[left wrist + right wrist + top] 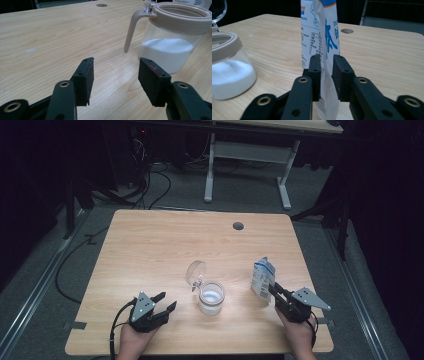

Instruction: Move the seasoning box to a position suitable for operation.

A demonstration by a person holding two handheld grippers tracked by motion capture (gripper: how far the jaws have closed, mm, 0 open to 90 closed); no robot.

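A clear jar [211, 298] holding white powder stands at the table's front middle, its round lid [196, 271] flipped up behind it. A white and blue pouch [262, 277] stands upright to its right. My left gripper [168, 300] rests open on the table just left of the jar, with nothing between its jaws. In the left gripper view the left gripper [116, 62] points at the jar [172, 45] and its beige handle. My right gripper [327, 58] has its jaws a little apart on either side of the pouch's [322, 27] lower edge. The jar [229, 72] is at the left there.
The wooden table [150, 250] has a round cable hole [238, 226] near its far edge. Behind it a white desk frame [250, 165] stands on grey carpet, with cables trailing at the left.
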